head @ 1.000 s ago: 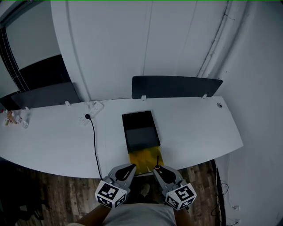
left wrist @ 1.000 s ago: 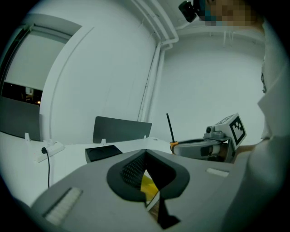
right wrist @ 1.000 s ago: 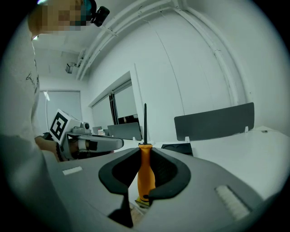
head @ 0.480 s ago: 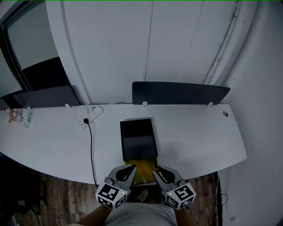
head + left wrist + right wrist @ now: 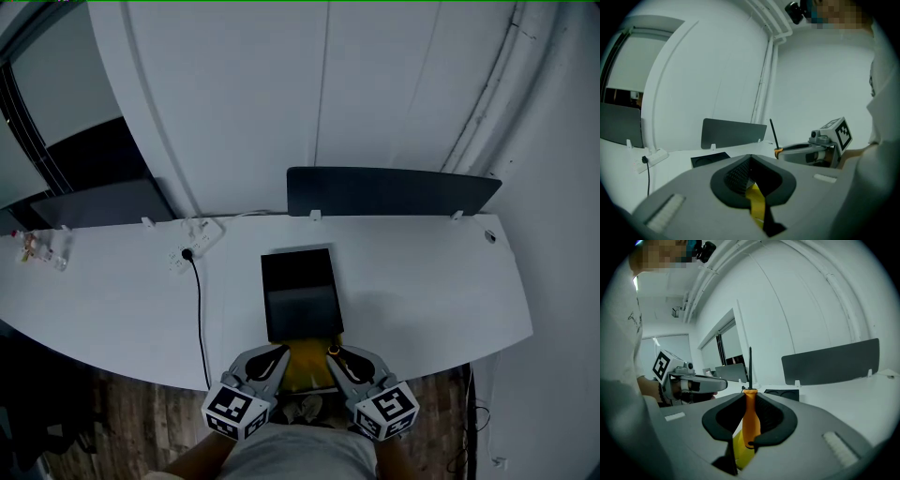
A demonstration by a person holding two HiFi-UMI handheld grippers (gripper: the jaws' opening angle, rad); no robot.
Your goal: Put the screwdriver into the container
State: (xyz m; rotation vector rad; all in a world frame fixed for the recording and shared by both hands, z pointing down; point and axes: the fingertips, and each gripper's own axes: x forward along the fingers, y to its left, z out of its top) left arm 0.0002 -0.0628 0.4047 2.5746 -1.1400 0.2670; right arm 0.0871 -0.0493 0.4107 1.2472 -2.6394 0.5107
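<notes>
My right gripper (image 5: 335, 355) is shut on the orange handle of the screwdriver (image 5: 751, 420), whose black shaft stands upright above the jaws. The screwdriver (image 5: 774, 135) also shows in the left gripper view, held by the right gripper (image 5: 806, 150). The black container (image 5: 300, 281) lies on the white table (image 5: 422, 281) just beyond both grippers. My left gripper (image 5: 278, 354) is beside the right one, its jaws together with nothing held. A yellow item (image 5: 305, 364) lies at the table's near edge between the two grippers.
A dark partition panel (image 5: 394, 192) stands along the table's back edge, and another (image 5: 94, 202) at the left. A power strip (image 5: 195, 232) with a black cable (image 5: 199, 309) lies left of the container. Small items (image 5: 37, 248) sit at the far left.
Both grippers have moved forward a little towards the container. The screwdriver has stayed in the right gripper, and less of the yellow item shows.
</notes>
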